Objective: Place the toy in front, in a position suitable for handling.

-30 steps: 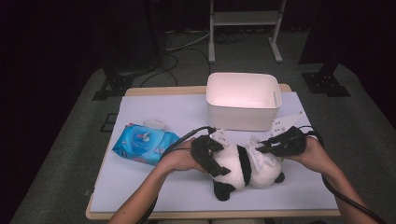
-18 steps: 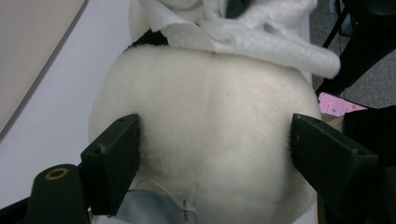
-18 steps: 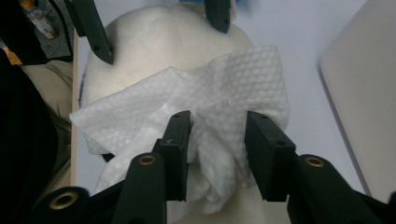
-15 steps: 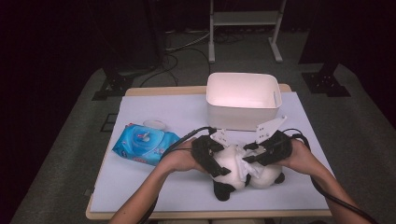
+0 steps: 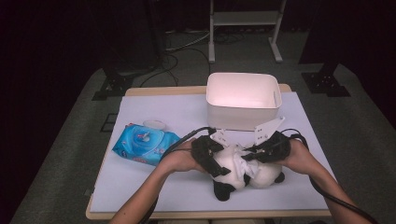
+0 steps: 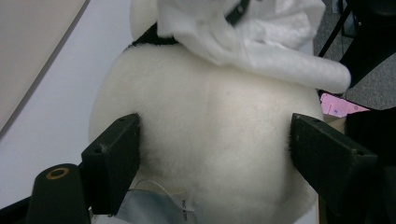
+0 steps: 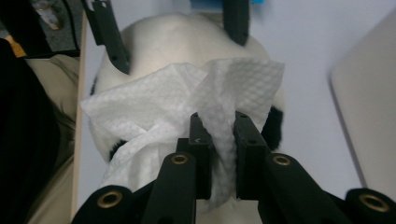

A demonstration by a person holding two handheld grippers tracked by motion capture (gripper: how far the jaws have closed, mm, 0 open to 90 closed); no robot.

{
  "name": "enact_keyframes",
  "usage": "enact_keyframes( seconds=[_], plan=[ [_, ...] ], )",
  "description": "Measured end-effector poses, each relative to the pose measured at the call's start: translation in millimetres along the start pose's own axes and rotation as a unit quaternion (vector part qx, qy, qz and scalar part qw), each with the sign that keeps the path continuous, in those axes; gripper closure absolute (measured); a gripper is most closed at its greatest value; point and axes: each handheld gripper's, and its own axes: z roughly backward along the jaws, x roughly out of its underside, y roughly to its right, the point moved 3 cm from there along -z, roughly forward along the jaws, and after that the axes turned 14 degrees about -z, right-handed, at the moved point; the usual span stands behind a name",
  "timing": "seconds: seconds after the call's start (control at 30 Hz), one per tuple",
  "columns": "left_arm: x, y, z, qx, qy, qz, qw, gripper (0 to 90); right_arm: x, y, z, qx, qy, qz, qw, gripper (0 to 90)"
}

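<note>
A black-and-white panda plush [image 5: 261, 177] lies on the white table cover. My left gripper [image 5: 215, 161] holds its white body [image 6: 210, 121], with the jaws set wide and the pads [image 6: 116, 149] pressed into the fur on both sides. A white wet wipe [image 7: 177, 100] is draped over the panda. My right gripper [image 7: 220, 135] is shut on a bunched fold of that wipe. Its jaws have just been closing with the wipe between them. In the high view the right gripper [image 5: 252, 156] sits over the panda's middle, close to the left one.
A white plastic bin [image 5: 243, 77] stands just behind the grippers. A blue pack of wipes [image 5: 145, 143] lies to the left of the left hand. A small pink tag [image 6: 338, 105] lies beyond the panda. The table's front edge [image 5: 205, 215] runs close below the panda.
My right hand has shifted left from the panda's right end onto its middle, and the white wipe now lies bunched there. The left hand and the panda have stayed put.
</note>
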Motion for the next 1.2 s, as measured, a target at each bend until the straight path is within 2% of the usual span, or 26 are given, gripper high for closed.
enact_keyframes(
  seconds=[0.03,0.23,0.37,0.47,0.67,0.8,0.9,1.0,1.1,1.2],
  plan=[
    [0.0,0.0,0.0,0.0,0.0,0.0,1.0,18.7,3.8,4.4,5.1,0.009,-0.001,-0.007,0.9999,79.7],
    [0.5,0.4,0.3,0.001,0.003,-0.001,1.0,18.7,20.4,21.9,24.8,0.03,0.002,-0.039,0.9988,79.7],
    [1.2,0.2,0.5,0.003,0.005,0.0,1.0,18.7,37.1,32.9,38.0,0.045,0.001,-0.064,0.9969,79.7],
    [-0.7,0.1,1.1,0.007,0.007,-0.004,0.9999,18.7,47.9,36.3,41.9,0.037,0.005,-0.084,0.9957,79.7],
    [-6.0,-2.2,8.0,0.013,0.014,0.001,0.9998,18.4,51.2,27.7,38.4,0.041,0.0,-0.068,0.9968,79.7],
    [-11.3,-5.5,9.8,0.009,0.021,0.006,0.9997,18.5,55.7,23.2,39.0,0.042,0.004,-0.067,0.9969,79.6],
    [-14.4,-6.0,9.1,0.008,0.022,0.002,0.9997,18.5,59.9,19.3,40.8,0.041,0.007,-0.068,0.9968,79.6],
    [-17.2,-4.5,4.9,0.008,0.012,-0.006,0.9999,21.2,63.4,17.6,42.5,0.037,0.007,-0.068,0.997,79.5],
    [-16.7,-3.3,3.4,0.009,0.006,-0.006,0.9999,22.9,62.6,18.5,43.7,0.036,0.006,-0.071,0.9968,79.3],
    [-11.6,-2.8,1.4,0.01,0.001,-0.001,1.0,23.2,52.3,21.2,42.3,0.041,0.004,-0.064,0.9971,79.2]
  ],
)
